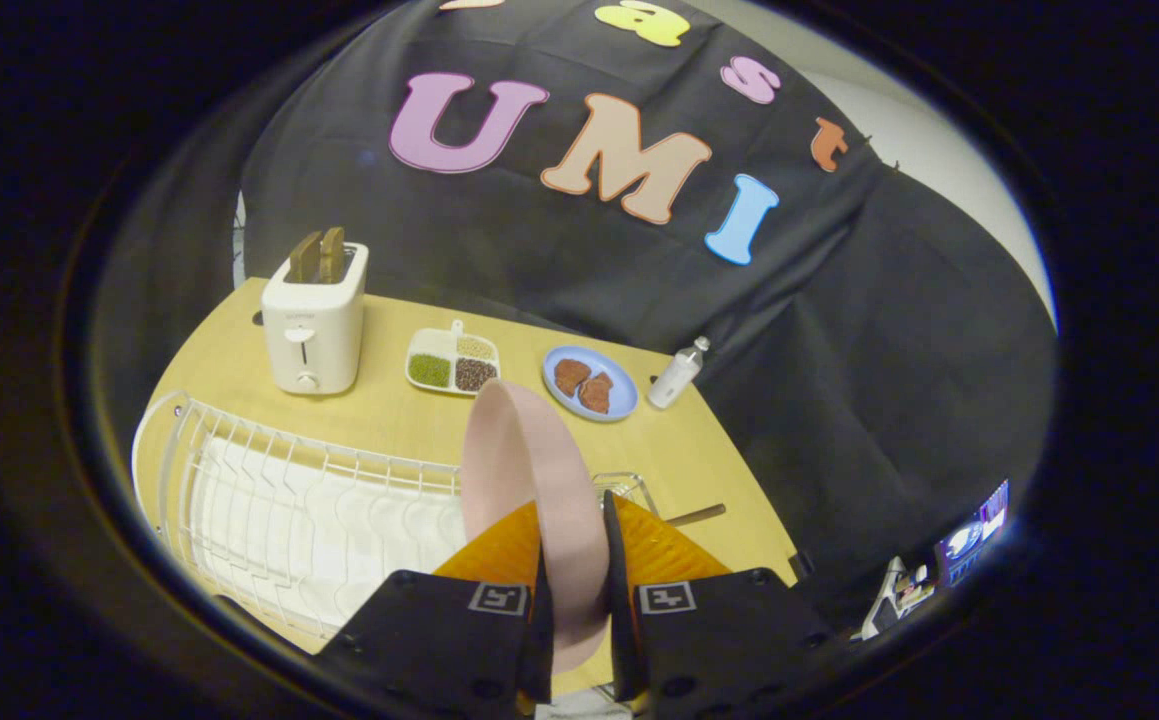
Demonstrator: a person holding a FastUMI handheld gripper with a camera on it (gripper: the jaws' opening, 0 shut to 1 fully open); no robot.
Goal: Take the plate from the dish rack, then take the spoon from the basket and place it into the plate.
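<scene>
We see the tool (pixel 575 560) clamped on the pink plate (pixel 529 470), one finger pressed to each face, the plate standing on edge between them and rising clear above the fingertips. Below and to one side of the plate lies the white wire dish rack (pixel 269 500), its tines running in rows over a pale liner, the whole of it resting on the light wooden worktop (pixel 399 415). Just past the plate's far side we make out the rim of a small wire basket (pixel 629 487), and a slim handle that may be the spoon (pixel 696 515) juts out beside it; we cannot tell more of it, as the fingers hide the rest. Farther back on the worktop stands a white toaster (pixel 314 320) with two brown slices (pixel 317 255) upright in its slots. Near it sits a white divided tray (pixel 451 362) holding green, dark and pale grains in separate compartments. Beside the tray rests a blue plate (pixel 589 383) carrying two brown pieces of food, and next to that plate a small clear bottle (pixel 677 373) with a pale cap stands close to the worktop's far edge. Black cloth hangs behind the worktop as the booth's wall (pixel 839 330), and a strip of pale room wall shows above the cloth.
</scene>
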